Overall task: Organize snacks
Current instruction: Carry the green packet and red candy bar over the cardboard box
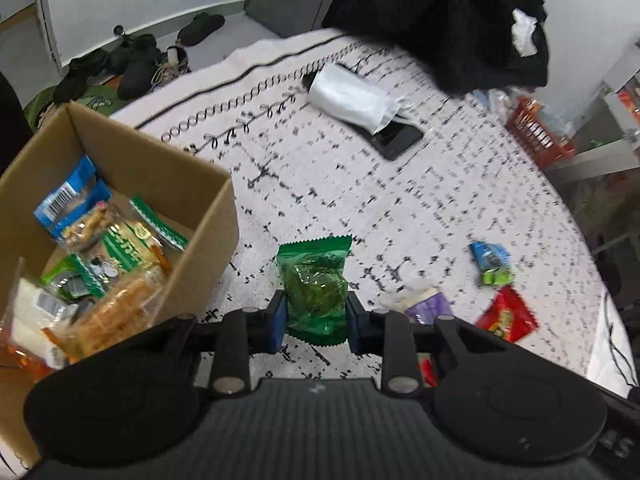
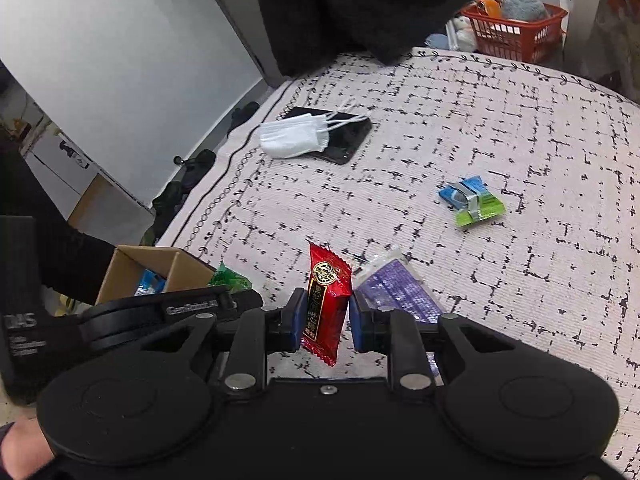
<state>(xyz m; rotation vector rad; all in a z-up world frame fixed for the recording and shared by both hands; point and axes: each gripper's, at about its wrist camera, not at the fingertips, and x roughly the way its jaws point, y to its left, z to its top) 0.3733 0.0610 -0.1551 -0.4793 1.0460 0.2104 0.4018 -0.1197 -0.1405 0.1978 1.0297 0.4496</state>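
Between the blue pads of the left gripper [image 1: 316, 320] a green packet [image 1: 314, 292] is clamped across its middle, hanging just beside the open box [image 1: 168, 168] that sits at the cloth's left edge and already holds several snacks. The right gripper [image 2: 325, 320] pinches a red packet [image 2: 326, 300] the same way, upright, over the near part of the cloth [image 2: 500, 120].

Both packets look light and crinkly, with slick film and a soft lump inside, so a grip across the filled middle seems safer than one on the flat crimped ends, which could slide out.

A purple packet [image 2: 400, 292] lies just right of the red one, and a blue-green packet [image 2: 472, 200] lies farther toward the right edge.

Near the far left corner a white mask [image 2: 294, 136] rests on a dark phone [image 2: 344, 140]. Beyond the far edge stand an orange basket [image 2: 512, 32] and a black garment [image 2: 360, 8]; shoes [image 1: 136, 64] lie on the floor by the wall.
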